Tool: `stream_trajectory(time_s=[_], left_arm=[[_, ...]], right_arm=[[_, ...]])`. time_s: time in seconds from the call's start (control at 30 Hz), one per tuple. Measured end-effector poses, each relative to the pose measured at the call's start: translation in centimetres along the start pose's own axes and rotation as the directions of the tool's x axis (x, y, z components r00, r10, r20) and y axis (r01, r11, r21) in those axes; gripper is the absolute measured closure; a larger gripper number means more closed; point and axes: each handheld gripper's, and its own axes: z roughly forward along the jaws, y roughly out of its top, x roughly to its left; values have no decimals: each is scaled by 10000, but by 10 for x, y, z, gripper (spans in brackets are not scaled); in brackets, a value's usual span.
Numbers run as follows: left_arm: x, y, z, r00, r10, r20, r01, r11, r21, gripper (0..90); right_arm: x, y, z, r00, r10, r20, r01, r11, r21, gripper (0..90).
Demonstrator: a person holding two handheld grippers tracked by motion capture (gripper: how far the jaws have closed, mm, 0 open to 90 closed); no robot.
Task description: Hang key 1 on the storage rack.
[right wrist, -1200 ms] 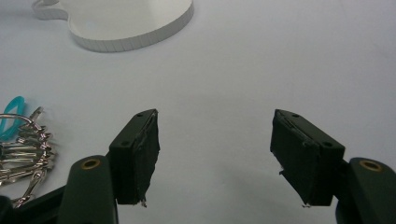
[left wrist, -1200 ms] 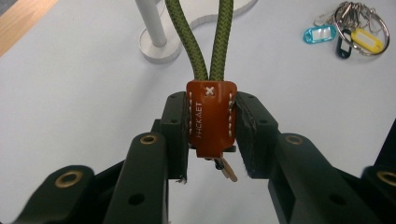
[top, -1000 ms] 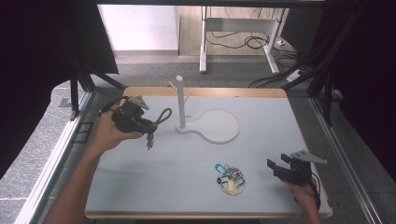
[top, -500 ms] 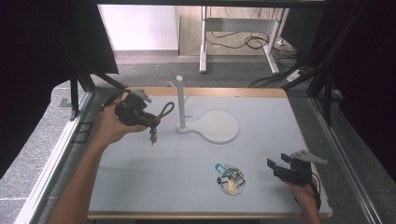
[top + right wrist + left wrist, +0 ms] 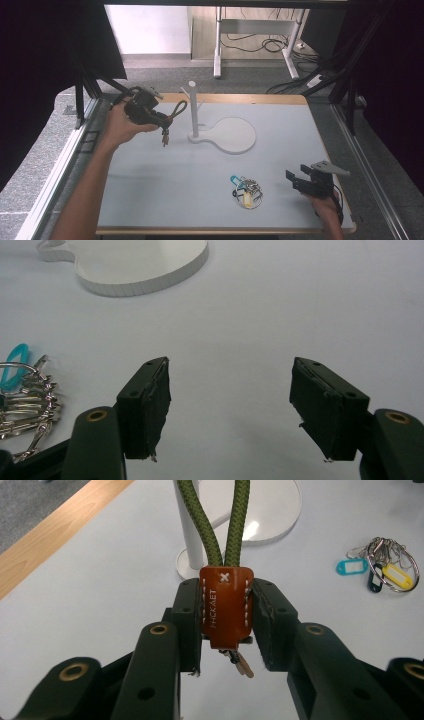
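Item: rope keychain (image 5: 225, 605), pinched at its leather tab by your left gripper (image 5: 226, 622), loop leading toward the stand's post (image 5: 193, 110) for hanging; right gripper (image 5: 230, 410) spread, idle.

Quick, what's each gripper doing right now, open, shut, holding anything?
Left gripper: shut on the brown leather tab of the green rope keychain.
Right gripper: open, nothing between its jaws.

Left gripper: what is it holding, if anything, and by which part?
The left gripper holds a green rope-loop keychain by its brown leather tab, clamped between the jaws.
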Motion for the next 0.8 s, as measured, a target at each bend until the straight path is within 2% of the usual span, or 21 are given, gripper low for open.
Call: stream_trajectory(time_s=[0.6,0.8], left_arm=[[13,7,-2,9997,-225,-57,224,9997,-63,668],[20,11,-2,9991,-425,-64,425,9991,-73,668]], right_arm=[[2,0,1,10000,-61,7,61,10000,25,327],[2,0,3,10000,-88,2,88,9999,89,327]])
